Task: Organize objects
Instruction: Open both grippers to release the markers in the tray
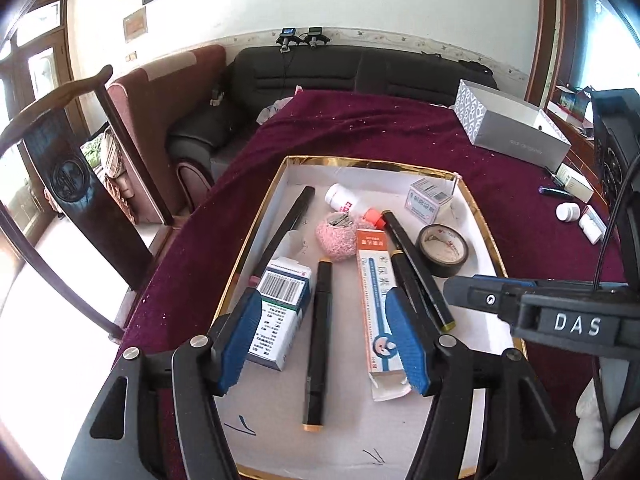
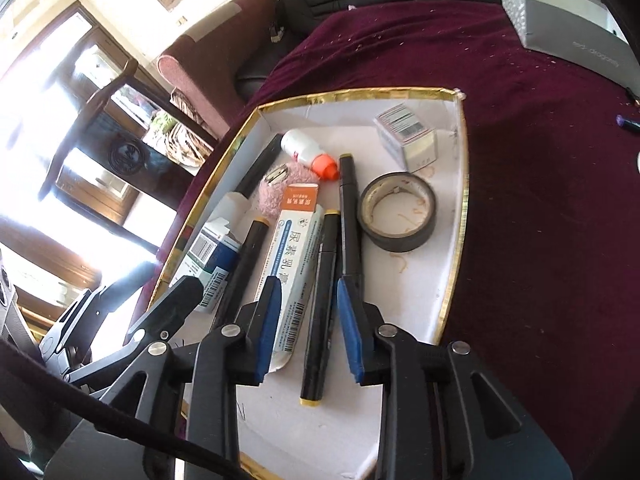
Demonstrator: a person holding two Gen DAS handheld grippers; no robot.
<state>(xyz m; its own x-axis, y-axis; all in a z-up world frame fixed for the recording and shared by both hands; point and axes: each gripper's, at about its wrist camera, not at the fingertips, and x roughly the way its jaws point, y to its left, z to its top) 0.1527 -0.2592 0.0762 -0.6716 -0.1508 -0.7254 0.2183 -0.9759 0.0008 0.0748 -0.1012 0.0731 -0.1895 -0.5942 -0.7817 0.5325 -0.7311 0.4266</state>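
Both hand-held grippers hover low over the gold-rimmed cardboard tray (image 1: 256, 232) on the velvety maroon counter (image 1: 360, 128): left hand-held gripper (image 1: 320, 340) spread wide, right hand-held gripper (image 2: 308, 320) parted astride a slim black marker (image 2: 320, 304), near a glossy tape roll (image 2: 396, 210).

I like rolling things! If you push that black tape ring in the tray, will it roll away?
Probably not: the tape roll lies flat on its side, so it would likely slide. Stood on edge, it could roll. It looks stiff and light.
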